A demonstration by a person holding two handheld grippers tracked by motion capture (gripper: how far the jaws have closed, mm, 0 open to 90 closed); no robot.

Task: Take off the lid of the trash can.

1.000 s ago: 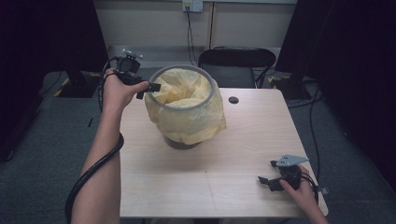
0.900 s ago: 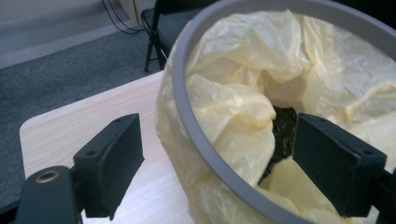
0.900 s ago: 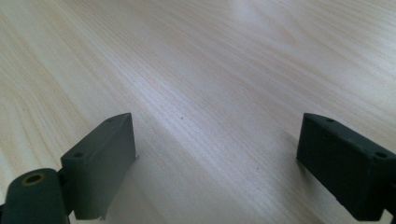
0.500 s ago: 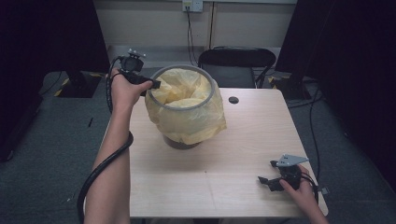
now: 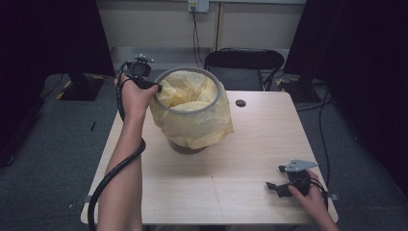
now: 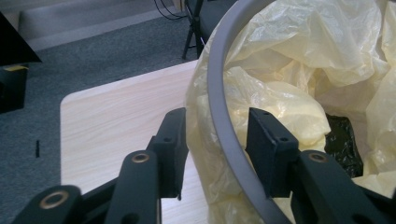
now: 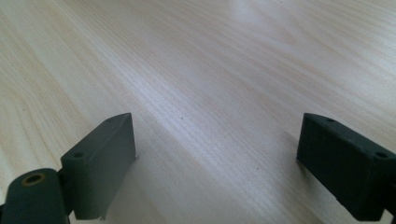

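Observation:
A round bin with a grey rim (image 5: 215,101) stands on the table, lined with a yellow plastic bag (image 5: 192,120) that is folded down over its outside. My left gripper (image 5: 156,89) sits at the bin's left edge. In the left gripper view its jaws (image 6: 217,116) straddle the rim (image 6: 219,93) and bag (image 6: 299,60), one pad outside and one inside. They have just been closing, with a small gap still showing at the inner pad. My right gripper (image 5: 272,187) rests open on the table's near right corner, with bare wood between its pads (image 7: 215,135).
Something dark lies deep in the bag (image 6: 343,140). The wooden table (image 5: 240,154) has a black cable hole (image 5: 241,103) at the far right. A black chair (image 5: 243,62) stands behind the table. The left gripper's cable (image 5: 115,168) runs along the forearm.
The left hand has shifted slightly toward the far side at the bin's rim, and its forearm has swung in toward the table. The right hand has kept still.

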